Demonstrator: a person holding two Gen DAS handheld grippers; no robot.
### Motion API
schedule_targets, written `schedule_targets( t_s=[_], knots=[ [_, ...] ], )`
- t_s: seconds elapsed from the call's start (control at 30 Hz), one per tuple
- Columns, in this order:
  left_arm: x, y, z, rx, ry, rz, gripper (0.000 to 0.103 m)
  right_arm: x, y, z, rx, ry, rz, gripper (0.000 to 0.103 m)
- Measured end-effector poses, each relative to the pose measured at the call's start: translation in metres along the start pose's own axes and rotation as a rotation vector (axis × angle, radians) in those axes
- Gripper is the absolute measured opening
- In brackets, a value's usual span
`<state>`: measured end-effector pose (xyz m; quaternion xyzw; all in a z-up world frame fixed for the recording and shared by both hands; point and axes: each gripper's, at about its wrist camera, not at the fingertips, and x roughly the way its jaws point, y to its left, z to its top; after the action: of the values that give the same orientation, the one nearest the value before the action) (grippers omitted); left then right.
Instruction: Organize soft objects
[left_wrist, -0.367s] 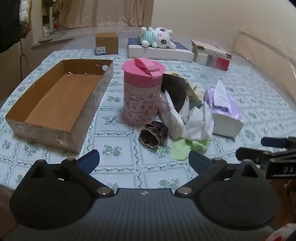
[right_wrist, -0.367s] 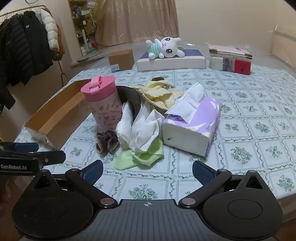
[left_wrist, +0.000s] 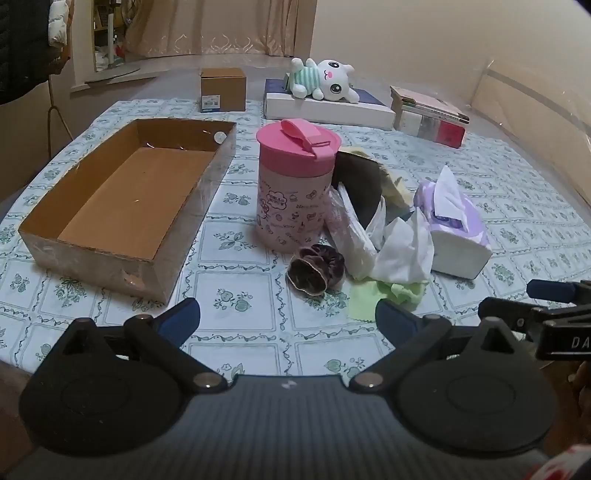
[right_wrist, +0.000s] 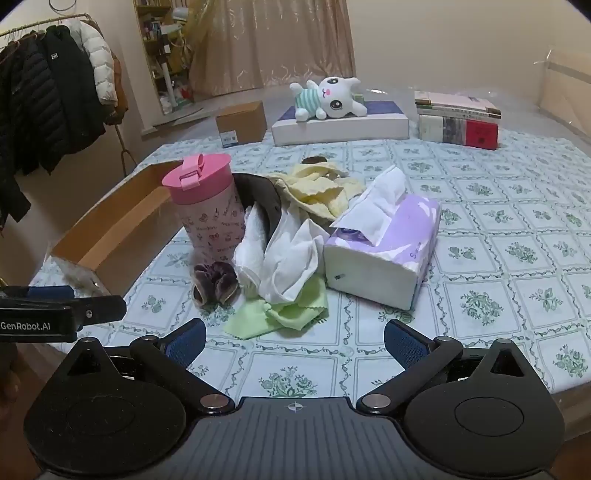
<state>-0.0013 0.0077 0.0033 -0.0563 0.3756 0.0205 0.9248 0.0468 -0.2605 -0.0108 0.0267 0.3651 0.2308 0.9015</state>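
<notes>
A heap of soft things lies mid-table: a purple scrunchie (left_wrist: 314, 267) (right_wrist: 216, 280), a white cloth (left_wrist: 404, 251) (right_wrist: 291, 254), a light green cloth (left_wrist: 384, 295) (right_wrist: 280, 314), a yellow towel (right_wrist: 317, 186) and a dark cap (left_wrist: 360, 184) (right_wrist: 260, 199). A plush bunny (left_wrist: 325, 79) (right_wrist: 328, 98) rests on a white box at the back. An open cardboard box (left_wrist: 125, 199) (right_wrist: 110, 229) stands at the left. My left gripper (left_wrist: 288, 319) and right gripper (right_wrist: 293, 343) hover open over the near table edge, nothing between their fingers.
A pink lidded cup (left_wrist: 295, 188) (right_wrist: 208, 206) stands against the heap. A purple tissue pack (left_wrist: 454, 229) (right_wrist: 384, 247) lies right of it. A small carton (left_wrist: 223, 88), a white flat box (right_wrist: 340, 127) and stacked books (right_wrist: 458, 120) line the far edge. Coats (right_wrist: 44, 99) hang at left.
</notes>
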Motion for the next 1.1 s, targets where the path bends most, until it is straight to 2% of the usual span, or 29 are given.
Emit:
schedule_targets(
  t_s=[1.1],
  knots=[
    [-0.006,0.000,-0.014,-0.016,0.004,-0.020,0.098,0.001,0.007,-0.007,0.000,-0.003,0.004,0.102]
  ],
)
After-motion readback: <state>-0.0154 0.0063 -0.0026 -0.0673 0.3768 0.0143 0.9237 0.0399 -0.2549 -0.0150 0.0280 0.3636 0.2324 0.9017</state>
